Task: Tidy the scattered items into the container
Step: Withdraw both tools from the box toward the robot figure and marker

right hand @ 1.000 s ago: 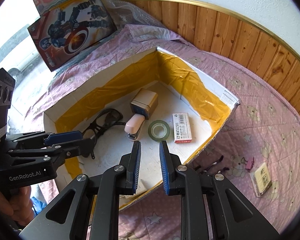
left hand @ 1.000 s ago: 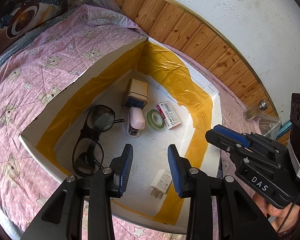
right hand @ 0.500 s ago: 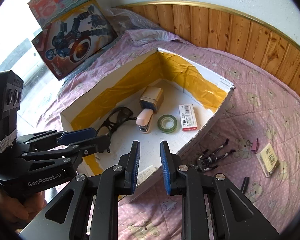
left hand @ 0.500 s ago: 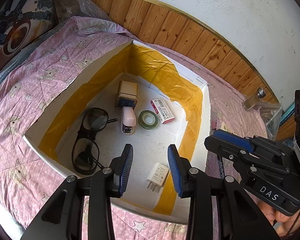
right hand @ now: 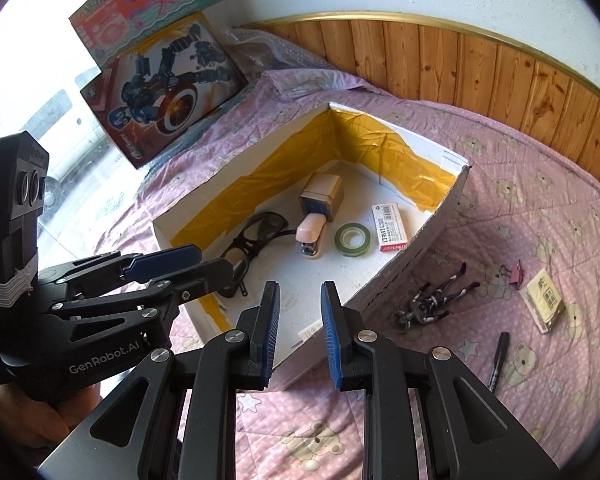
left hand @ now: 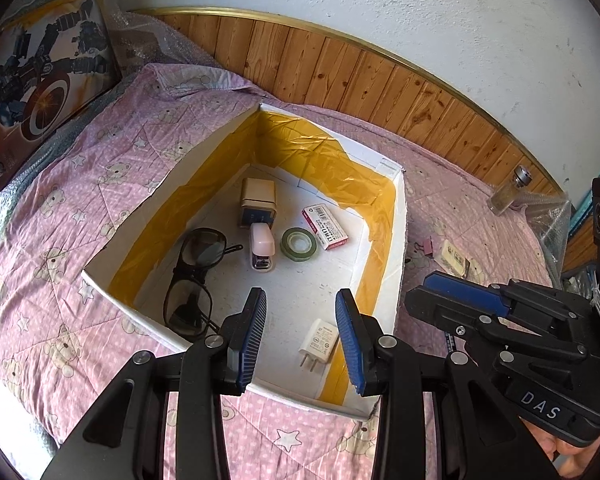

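White box holds glasses, stapler; clip outside.

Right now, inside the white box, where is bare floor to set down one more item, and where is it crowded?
Inside the box, bare floor lies in the middle, bordered by the glasses, the stapler and the charger. A smaller patch lies between the red-and-white packet and the right wall. The far part is crowded: tan block, stapler, tape roll and packet close together.

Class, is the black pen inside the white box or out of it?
Out. The black pen lies on the pink quilt, right of the white box.
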Available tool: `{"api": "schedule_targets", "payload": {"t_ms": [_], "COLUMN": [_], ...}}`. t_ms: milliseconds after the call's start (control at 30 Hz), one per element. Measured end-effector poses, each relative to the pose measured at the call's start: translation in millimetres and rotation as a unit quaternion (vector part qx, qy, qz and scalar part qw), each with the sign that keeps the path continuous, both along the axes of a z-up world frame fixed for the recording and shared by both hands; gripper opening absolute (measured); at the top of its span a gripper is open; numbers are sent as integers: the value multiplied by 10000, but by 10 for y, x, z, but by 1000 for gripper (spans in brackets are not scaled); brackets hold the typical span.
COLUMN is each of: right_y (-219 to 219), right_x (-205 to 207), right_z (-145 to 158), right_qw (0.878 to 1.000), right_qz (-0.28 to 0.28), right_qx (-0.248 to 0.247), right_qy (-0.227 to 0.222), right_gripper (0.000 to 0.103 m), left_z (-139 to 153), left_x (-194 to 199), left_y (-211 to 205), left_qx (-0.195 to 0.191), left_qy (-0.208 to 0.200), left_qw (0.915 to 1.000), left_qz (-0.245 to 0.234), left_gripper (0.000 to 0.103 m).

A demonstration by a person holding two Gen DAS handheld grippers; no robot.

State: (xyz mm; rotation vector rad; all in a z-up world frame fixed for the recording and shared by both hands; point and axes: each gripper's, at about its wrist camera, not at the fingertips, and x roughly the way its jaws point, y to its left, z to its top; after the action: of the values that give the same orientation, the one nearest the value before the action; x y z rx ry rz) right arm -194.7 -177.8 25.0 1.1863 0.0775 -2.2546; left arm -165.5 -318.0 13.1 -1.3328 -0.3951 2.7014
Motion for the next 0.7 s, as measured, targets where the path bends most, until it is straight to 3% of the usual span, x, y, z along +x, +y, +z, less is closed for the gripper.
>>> {"api": "schedule_targets", "payload": {"t_ms": [400, 700], "right_y": [144, 487], "right_x": [303, 559], "right_z": [-92, -219], "right_qw": [9978, 9940], "right_qz": [-153, -440], "right_qx": [-588, -929], "right_qy": [-261, -383], "right_gripper": [23, 23], "left_z": [118, 148], "left_x": [261, 487], "left_y": [83, 370], "left_qx": [96, -33], "left_qy": [249, 341], "left_qw": [9996, 9984], "left_qz": [-36, -448], "left_gripper": [38, 38]}}
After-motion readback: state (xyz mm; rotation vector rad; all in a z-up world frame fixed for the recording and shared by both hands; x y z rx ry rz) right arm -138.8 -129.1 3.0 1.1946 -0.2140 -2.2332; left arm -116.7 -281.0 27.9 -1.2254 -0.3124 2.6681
